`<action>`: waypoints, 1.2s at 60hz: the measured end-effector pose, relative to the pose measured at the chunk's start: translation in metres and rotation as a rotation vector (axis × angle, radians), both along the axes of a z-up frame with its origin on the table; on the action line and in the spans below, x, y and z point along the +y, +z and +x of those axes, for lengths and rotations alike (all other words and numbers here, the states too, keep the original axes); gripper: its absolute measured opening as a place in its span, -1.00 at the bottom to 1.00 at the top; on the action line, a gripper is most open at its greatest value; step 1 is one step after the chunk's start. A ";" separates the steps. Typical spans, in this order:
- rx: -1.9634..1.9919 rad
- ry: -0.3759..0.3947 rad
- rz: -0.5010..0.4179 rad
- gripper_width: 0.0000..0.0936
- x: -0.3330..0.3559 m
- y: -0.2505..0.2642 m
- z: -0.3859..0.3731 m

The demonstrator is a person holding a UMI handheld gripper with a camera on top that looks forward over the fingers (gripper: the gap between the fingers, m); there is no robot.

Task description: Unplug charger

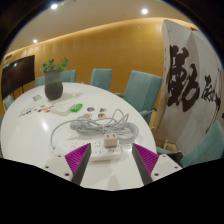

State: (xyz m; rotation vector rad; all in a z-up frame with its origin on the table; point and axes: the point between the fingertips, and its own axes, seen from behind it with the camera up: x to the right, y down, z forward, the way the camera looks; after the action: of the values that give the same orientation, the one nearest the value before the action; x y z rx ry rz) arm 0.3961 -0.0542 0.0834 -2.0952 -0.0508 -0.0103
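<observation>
A white power strip (pixel 104 150) lies on the white round table (pixel 40 135), just ahead of and between my fingers. A small pinkish-white charger (pixel 109 141) is plugged into its top, with a coil of white cable (pixel 100 126) lying just beyond it. My gripper (pixel 111 159) is open, its magenta pads (pixel 78 155) spread to either side of the strip's near end without touching it.
A potted plant (pixel 54 80) stands at the table's far left, with small items (pixel 75 108) and papers (pixel 32 110) near it. Teal chairs (pixel 142 92) ring the far side. A white banner with black characters (pixel 192 90) stands at the right.
</observation>
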 end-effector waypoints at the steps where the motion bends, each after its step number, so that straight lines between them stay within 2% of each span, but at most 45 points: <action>1: -0.001 0.003 0.003 0.82 0.009 -0.002 0.001; 6: 0.000 0.006 0.003 0.71 0.046 -0.015 0.005; 19: 0.018 0.048 -0.042 0.03 0.084 -0.055 -0.001; 22: 0.035 0.075 -0.040 -0.26 0.084 -0.058 -0.009; 33: 0.009 0.095 -0.028 -0.44 0.085 -0.056 -0.010; 42: 0.067 0.081 -0.069 -0.58 0.086 -0.053 -0.010; 43: 0.063 0.083 -0.057 -0.60 0.084 -0.048 -0.010; 44: 0.068 0.086 -0.002 -0.60 0.089 -0.029 -0.011; 49: 0.019 0.117 0.279 -0.61 0.105 0.100 -0.014; 51: 0.023 0.130 0.361 -0.61 0.108 0.149 -0.016; 54: 0.057 0.131 0.450 -0.61 0.111 0.206 -0.010; 58: 0.093 0.120 0.486 -0.61 0.114 0.239 0.010; 60: 0.100 0.102 0.472 -0.61 0.118 0.251 0.026; 63: 0.084 0.081 0.424 -0.60 0.122 0.228 0.047; 67: 0.040 0.058 0.309 -0.59 0.114 0.154 0.069; 72: 0.012 0.055 0.083 -0.49 0.105 0.068 0.086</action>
State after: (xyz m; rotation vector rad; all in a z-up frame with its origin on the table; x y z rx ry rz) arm 0.4820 0.0512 0.1517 -2.0099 -0.0989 0.0322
